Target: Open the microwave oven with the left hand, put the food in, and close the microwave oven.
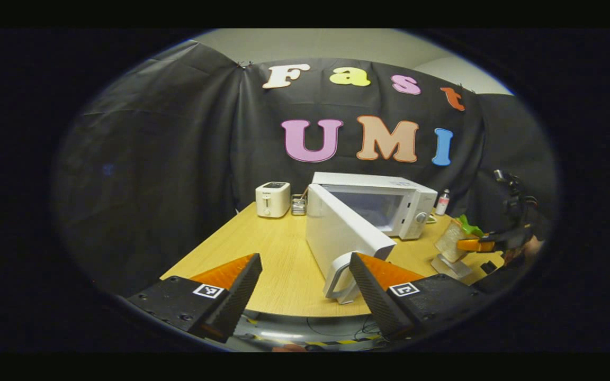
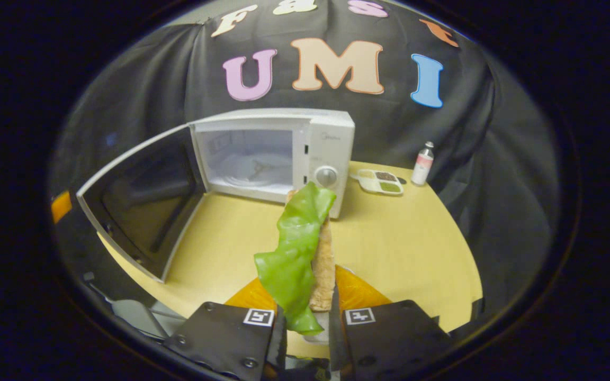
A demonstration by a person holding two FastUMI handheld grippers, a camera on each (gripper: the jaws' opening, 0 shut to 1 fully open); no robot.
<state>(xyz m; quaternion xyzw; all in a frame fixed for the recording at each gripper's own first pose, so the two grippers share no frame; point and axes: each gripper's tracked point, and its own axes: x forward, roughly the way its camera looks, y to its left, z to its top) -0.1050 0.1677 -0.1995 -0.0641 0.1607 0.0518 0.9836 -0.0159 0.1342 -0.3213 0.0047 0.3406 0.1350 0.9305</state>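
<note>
On the wooden table (image 1: 284, 264), the left gripper view shows our left gripper (image 1: 305, 296) spread just beside the open door's handle (image 1: 337, 278), leaving the microwave (image 1: 389, 203) clear. In the right gripper view, our right gripper (image 2: 305, 323) pinches the sandwich (image 2: 305, 248) upright, aimed toward the cavity (image 2: 252, 164).

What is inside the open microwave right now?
In the right gripper view, the microwave cavity holds only its glass turntable; no food yet. The sandwich with lettuce is clamped in the right gripper out front. The sandwich hides a bit of the cavity's lower right corner.
</note>
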